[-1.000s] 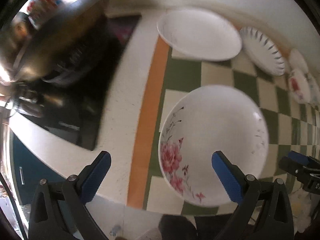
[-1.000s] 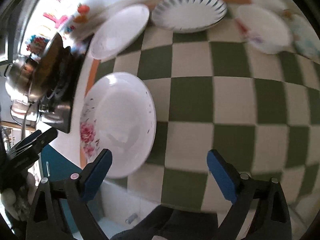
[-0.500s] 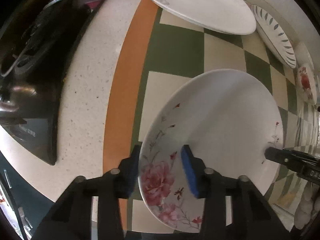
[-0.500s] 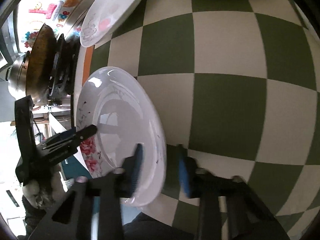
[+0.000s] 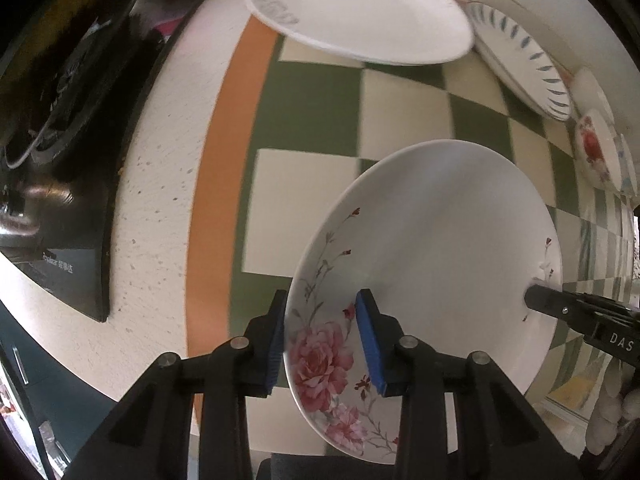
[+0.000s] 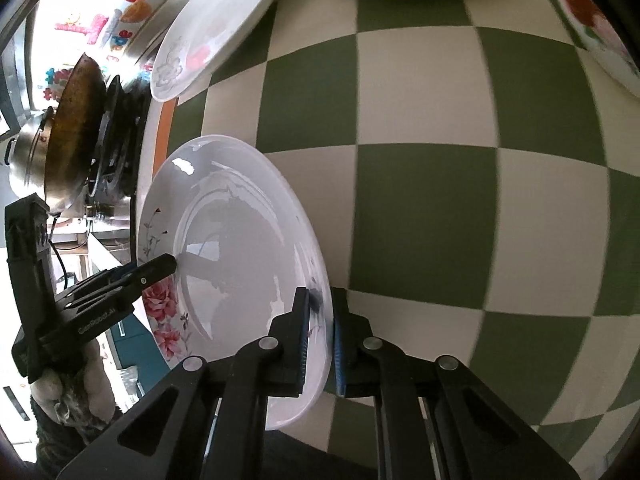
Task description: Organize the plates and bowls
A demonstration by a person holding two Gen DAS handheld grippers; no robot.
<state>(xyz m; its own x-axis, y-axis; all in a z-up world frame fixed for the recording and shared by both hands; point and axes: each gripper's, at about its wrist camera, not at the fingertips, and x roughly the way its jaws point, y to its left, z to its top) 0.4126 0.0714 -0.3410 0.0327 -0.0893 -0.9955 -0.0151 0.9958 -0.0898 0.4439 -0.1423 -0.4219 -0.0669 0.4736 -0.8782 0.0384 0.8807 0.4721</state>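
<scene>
- Left wrist view: the left gripper has just been closing, and its jaws now pinch the near rim of the flower plate. The rose sits right between them. The plate is round, so it has no long side. It spreads away from the jaws, open side up, above the checked cloth on the worktop. The right gripper bites the far rim.
- Right wrist view: the right gripper's jaws have just been closing too, and are now tight on the plate's rim. The plate tilts, leaning left of these jaws. The left gripper holds the other side, so both hands are equally near.
</scene>
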